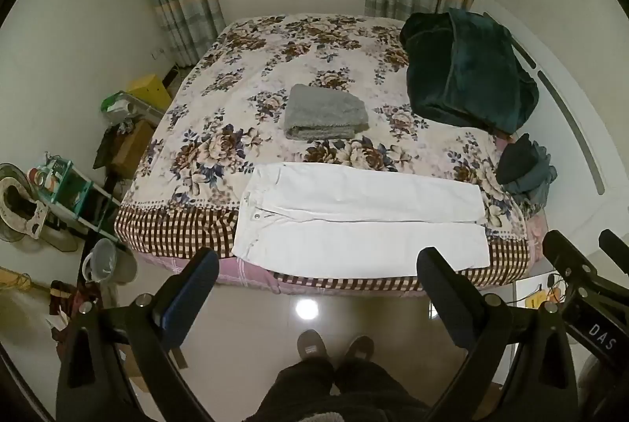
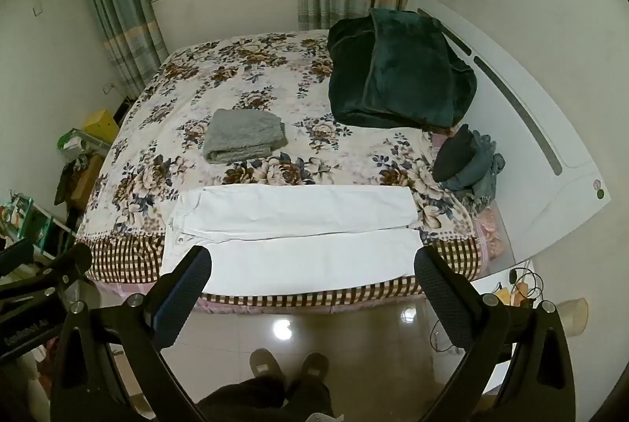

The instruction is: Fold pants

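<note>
White pants (image 1: 361,217) lie spread flat along the near edge of the bed (image 1: 275,76), waistband to the left and both legs side by side pointing right. They also show in the right wrist view (image 2: 295,237). My left gripper (image 1: 316,260) is open and empty, held above the floor in front of the bed edge, apart from the pants. My right gripper (image 2: 312,260) is open and empty at the same height, also short of the pants. The right gripper shows at the right edge of the left wrist view (image 1: 582,264).
A folded grey towel (image 1: 324,111) lies mid-bed. A dark green blanket (image 1: 468,72) is piled at the headboard (image 1: 562,99) side, with dark clothes (image 1: 526,166) below it. Cluttered shelves and a bin (image 1: 102,260) stand left of the bed. Tiled floor and the person's feet (image 1: 334,347) are below.
</note>
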A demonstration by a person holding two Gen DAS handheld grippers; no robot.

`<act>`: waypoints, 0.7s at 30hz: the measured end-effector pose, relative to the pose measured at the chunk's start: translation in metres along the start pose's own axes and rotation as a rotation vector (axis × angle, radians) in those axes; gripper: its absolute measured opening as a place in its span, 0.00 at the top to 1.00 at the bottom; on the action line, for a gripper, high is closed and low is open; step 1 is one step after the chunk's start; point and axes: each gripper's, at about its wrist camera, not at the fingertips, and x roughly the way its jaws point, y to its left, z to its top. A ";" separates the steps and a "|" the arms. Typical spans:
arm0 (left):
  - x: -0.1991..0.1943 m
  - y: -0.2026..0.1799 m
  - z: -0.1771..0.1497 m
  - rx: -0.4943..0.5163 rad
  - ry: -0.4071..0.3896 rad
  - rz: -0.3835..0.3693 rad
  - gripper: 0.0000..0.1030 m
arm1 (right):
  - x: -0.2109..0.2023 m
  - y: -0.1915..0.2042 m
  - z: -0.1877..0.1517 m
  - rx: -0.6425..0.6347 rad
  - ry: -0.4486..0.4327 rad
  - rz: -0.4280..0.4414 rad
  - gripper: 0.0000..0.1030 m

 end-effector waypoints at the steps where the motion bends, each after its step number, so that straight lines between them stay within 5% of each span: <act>1: 0.000 0.000 0.000 -0.002 -0.001 -0.006 0.00 | 0.000 0.000 0.000 0.000 0.000 0.001 0.00; 21: -0.012 -0.005 0.012 0.003 -0.026 -0.005 0.00 | -0.008 0.005 0.008 -0.013 -0.018 0.000 0.00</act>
